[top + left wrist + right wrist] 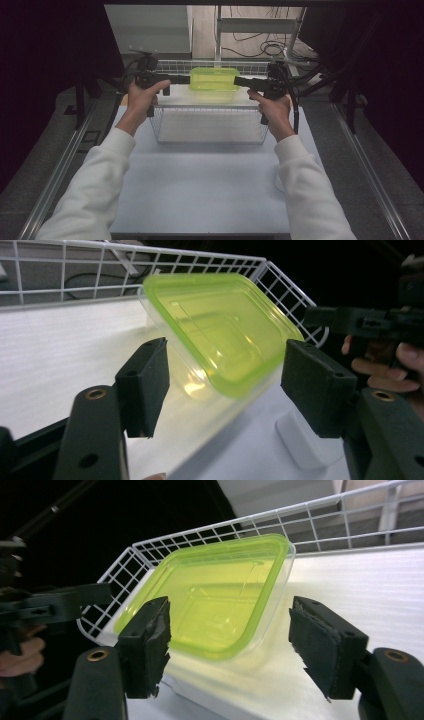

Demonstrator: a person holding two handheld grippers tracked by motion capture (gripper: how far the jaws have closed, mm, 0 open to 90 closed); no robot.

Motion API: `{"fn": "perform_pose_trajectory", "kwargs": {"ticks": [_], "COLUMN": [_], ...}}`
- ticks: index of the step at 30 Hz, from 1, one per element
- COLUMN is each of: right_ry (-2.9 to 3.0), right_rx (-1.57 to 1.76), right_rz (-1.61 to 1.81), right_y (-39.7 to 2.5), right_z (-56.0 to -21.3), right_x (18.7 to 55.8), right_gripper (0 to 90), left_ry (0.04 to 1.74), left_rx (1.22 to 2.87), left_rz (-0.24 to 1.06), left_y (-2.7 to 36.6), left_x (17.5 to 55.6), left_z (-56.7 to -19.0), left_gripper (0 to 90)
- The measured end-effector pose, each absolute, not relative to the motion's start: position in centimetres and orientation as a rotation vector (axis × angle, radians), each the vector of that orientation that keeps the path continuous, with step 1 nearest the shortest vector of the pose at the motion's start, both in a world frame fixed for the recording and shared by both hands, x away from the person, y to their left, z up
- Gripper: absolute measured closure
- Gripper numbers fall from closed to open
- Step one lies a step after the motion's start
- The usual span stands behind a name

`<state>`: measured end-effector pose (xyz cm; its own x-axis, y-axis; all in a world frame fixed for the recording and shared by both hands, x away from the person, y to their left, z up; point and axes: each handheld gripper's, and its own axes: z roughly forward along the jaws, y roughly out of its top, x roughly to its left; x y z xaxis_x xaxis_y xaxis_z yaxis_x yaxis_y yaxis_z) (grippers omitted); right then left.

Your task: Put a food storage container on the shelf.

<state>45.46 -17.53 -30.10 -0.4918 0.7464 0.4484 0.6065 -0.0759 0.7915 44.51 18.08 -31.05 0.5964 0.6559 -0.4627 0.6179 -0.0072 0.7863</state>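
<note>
A clear plastic container with a translucent green lid (214, 79) rests on the white floor at the far end of a white wire basket (210, 141). My left gripper (186, 79) points at its left end, my right gripper (237, 81) at its right end. In the left gripper view the container (220, 335) lies just past the open left gripper (227, 377), with the right gripper (360, 322) beyond it. The right gripper view has the container (215, 595) ahead of the open right gripper (235, 640), apart from both jaws, and the left gripper (55, 605) at the far left.
The basket's wire walls (280, 277) rise close behind and beside the container. The basket stands on a pale table (200, 190) with bare room toward the person. Metal rails (60, 175) run along both table sides. Cables (265, 47) lie on the floor beyond.
</note>
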Motion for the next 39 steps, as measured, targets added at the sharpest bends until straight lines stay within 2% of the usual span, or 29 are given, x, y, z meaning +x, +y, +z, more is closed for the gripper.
{"fn": "perform_pose_trajectory", "kwargs": {"ticks": [8,17,22,31,39], "right_ry": [2.185,2.289,2.33,2.397,2.47], "right_rx": [1.257,1.186,1.163,1.188,1.204], "right_rz": [1.541,1.453,1.414,1.356,1.259], "right_y": [-18.2,-20.3,-21.4,-22.5,-22.5], "right_z": [-29.3,-32.7,-34.7,-38.8,-41.6], "right_x": [40.0,36.5,34.6,32.0,31.3], "right_gripper": [30.3,30.1,30.1,30.1,30.1], "left_ry": [0.987,0.958,0.977,1.034,1.095], "left_rx": [1.744,1.792,1.843,1.916,1.978], "left_rz": [0.084,0.11,0.113,0.061,0.082], "left_y": [18.6,18.7,18.6,18.7,18.9], "left_x": [39.7,34.7,32.1,29.7,29.0], "left_z": [-31.2,-34.0,-37.2,-41.4,-43.9], "left_gripper": [32.3,32.1,32.2,31.7,31.1]}}
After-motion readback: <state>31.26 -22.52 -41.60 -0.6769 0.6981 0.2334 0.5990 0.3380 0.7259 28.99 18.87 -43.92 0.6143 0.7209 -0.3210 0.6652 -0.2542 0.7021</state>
